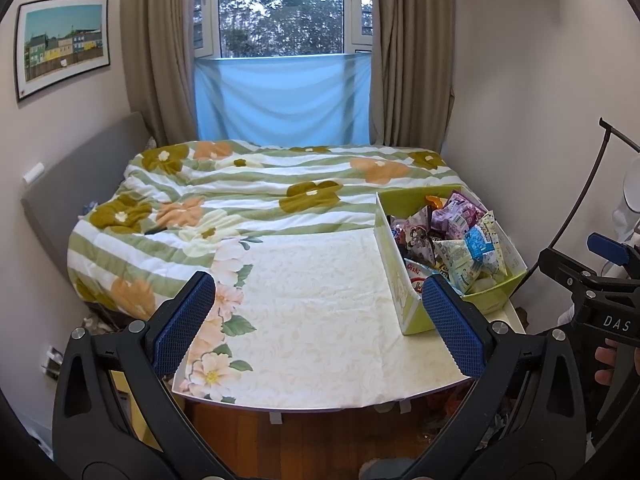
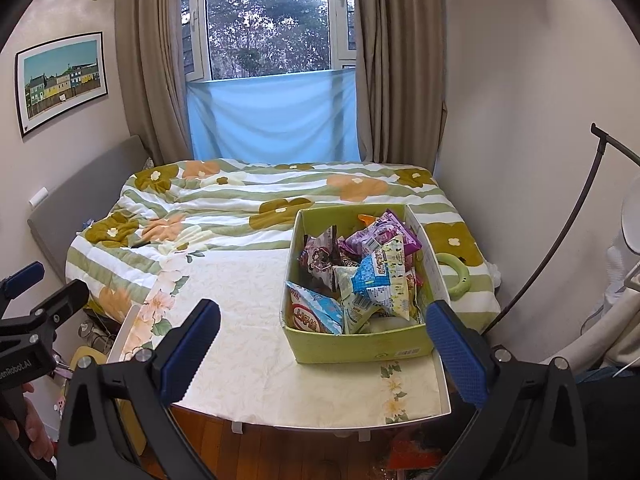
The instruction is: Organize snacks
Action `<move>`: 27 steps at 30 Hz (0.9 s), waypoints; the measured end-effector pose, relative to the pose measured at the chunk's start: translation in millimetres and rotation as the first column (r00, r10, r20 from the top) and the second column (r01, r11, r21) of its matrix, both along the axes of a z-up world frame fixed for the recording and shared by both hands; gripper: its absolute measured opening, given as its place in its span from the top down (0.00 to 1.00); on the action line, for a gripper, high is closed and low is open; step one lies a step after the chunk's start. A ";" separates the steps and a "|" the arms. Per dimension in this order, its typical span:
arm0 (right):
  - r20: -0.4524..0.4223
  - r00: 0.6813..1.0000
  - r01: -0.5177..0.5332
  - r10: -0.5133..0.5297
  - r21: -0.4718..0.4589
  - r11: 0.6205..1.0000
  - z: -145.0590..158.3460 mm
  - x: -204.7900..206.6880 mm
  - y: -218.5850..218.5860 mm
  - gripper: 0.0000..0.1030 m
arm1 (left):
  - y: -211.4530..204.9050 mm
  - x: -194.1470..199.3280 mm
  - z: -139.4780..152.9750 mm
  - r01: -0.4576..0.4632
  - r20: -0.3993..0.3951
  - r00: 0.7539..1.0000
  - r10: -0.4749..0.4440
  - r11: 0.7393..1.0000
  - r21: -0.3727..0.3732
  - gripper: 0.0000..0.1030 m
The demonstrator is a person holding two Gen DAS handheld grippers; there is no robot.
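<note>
A green cardboard box (image 2: 360, 346) full of snack packets (image 2: 376, 276) stands on the right side of a small table with a cream floral cloth (image 2: 248, 320). The box also shows in the left wrist view (image 1: 408, 300), at the right, with its packets (image 1: 460, 236). My left gripper (image 1: 320, 312) is open and empty, held above the table's near edge, left of the box. My right gripper (image 2: 324, 340) is open and empty, just in front of the box's near wall.
A bed with a green striped flower quilt (image 2: 224, 208) lies behind the table. A green ring (image 2: 452, 276) lies on the quilt right of the box. Curtains and a window are at the back, walls on both sides. A black stand pole (image 2: 560, 248) leans at the right.
</note>
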State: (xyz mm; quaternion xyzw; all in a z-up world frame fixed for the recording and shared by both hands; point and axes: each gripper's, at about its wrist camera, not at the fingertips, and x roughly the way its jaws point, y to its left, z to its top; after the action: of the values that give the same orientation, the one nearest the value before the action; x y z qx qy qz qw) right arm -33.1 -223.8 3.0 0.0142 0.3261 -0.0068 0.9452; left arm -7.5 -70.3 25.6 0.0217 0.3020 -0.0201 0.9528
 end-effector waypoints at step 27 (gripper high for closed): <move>-0.009 1.000 0.002 -0.002 0.003 1.000 -1.8 2.8 -3.0 0.01 | -2.4 2.7 -0.7 -0.003 -0.003 1.000 0.003 1.000 -0.007 0.00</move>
State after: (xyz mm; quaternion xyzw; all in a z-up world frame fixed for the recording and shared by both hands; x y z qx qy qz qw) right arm -30.4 -226.9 1.2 0.0162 0.3303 -0.0072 0.9437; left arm -4.8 -72.7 24.9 0.0176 0.3036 -0.0198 0.9524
